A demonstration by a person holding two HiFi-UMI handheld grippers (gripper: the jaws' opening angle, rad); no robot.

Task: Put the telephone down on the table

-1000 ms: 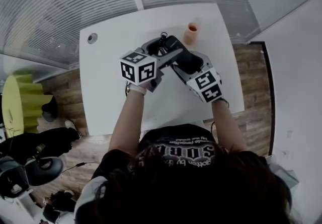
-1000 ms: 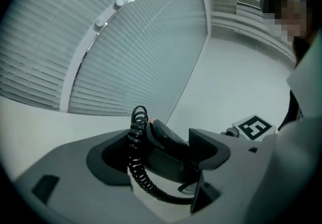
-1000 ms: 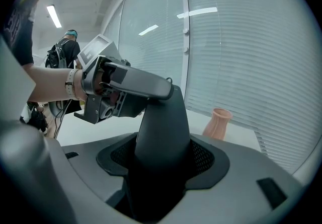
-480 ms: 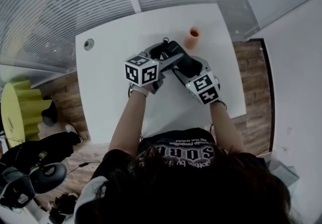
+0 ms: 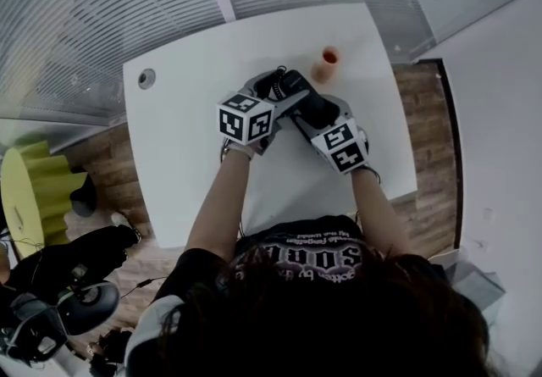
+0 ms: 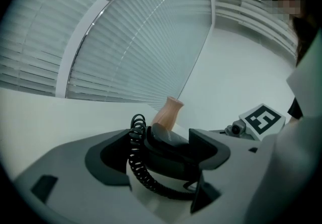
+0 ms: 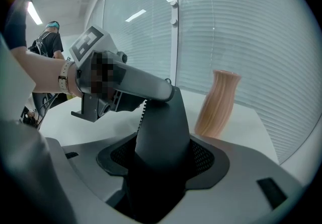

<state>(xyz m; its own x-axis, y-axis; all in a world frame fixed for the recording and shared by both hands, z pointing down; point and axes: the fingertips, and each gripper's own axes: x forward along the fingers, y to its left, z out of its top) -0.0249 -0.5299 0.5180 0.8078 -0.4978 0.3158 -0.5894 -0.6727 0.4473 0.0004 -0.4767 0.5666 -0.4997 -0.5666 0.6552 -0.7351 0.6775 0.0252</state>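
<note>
A black telephone handset (image 5: 296,89) with a coiled black cord (image 6: 137,160) is held over the middle of the white table (image 5: 186,155). My left gripper (image 5: 273,97) is shut on the cord end of the handset (image 6: 168,143). From the right, my right gripper (image 5: 312,111) is shut on the other end (image 7: 161,137), which fills the space between its jaws. The two grippers meet nose to nose. Whether the handset touches the tabletop cannot be told.
A ribbed peach vase (image 5: 327,63) stands upright just beyond the grippers, also visible as the vase (image 7: 217,102) to the right of the handset. A round cable hole (image 5: 146,78) sits at the table's far left. Slatted blinds run behind the table.
Both grippers keep their hold on the handset. They have shifted only slightly in the head view, about as much as the table and vase have.
</note>
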